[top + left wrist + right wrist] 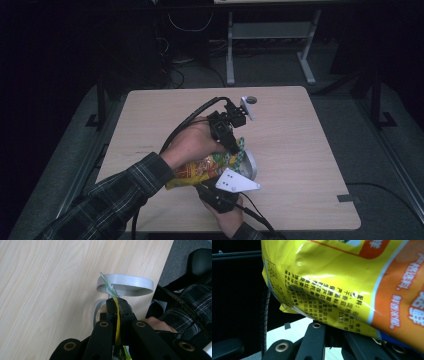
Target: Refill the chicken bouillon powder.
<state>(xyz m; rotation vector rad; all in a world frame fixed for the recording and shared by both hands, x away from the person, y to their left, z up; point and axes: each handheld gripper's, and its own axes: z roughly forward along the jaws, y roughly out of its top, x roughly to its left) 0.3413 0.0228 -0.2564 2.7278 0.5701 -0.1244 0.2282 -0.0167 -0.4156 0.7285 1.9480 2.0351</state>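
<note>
One snack bag [202,169] lying lengthwise, mouth toward bowl [249,165]

Light wood-grain table [295,150], square top with rounded corners, small dark tape patch [347,198] near its right front edge. Grey carpet floor [345,75] all round. Black metal rails [387,145] run along both sides of the table. Behind it, a white desk frame [270,35] with splayed feet, loose cables [190,25] on the floor to its left. Room is dim, far side and upper corners nearly black; the tabletop is the brightest lit surface
</note>
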